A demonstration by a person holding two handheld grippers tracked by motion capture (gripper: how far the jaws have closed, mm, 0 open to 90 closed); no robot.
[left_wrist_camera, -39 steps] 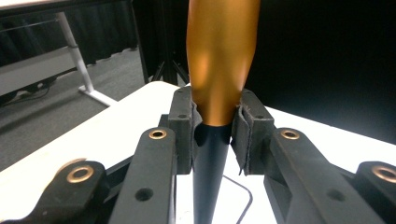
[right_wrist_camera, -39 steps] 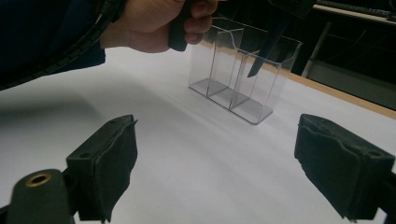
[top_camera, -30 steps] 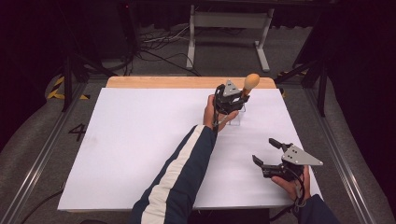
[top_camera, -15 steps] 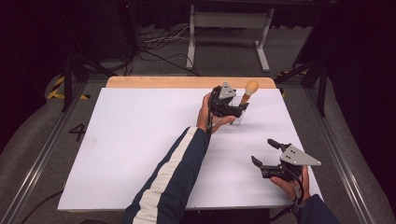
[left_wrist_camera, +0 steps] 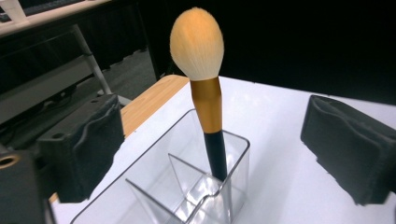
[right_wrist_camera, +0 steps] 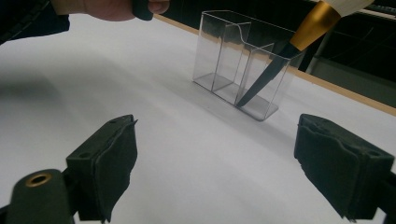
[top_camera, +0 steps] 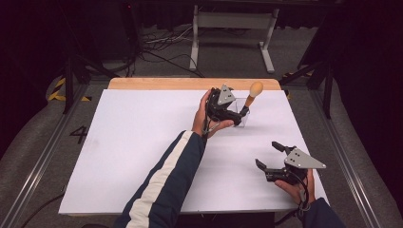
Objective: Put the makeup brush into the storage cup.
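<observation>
A makeup brush (left_wrist_camera: 196,44) with a peach head, gold ferrule and black handle stands tilted in the end compartment of a clear acrylic organizer (left_wrist_camera: 154,186). My left gripper (left_wrist_camera: 217,149) is open, its pads either side of the handle and apart from it. In the high view the left gripper (top_camera: 223,107) sits just left of the organizer (top_camera: 241,118), with the brush (top_camera: 255,89) leaning away to the right. My right gripper (top_camera: 268,154) is open and holds nothing near the table's front right. From the right gripper (right_wrist_camera: 224,168) the organizer (right_wrist_camera: 238,65) and brush handle (right_wrist_camera: 266,79) stand ahead.
The white table top (top_camera: 142,142) has a wooden strip (top_camera: 166,84) along its far edge. The organizer's other compartments hold nothing. A metal stand (top_camera: 233,19) and cables lie on the floor beyond the table. A sleeved forearm (top_camera: 166,175) crosses the middle of the table.
The left gripper has drawn back a little to the left, away from the brush. The brush head has sunk slightly, with the brush resting in the organizer. The right gripper has barely moved.
</observation>
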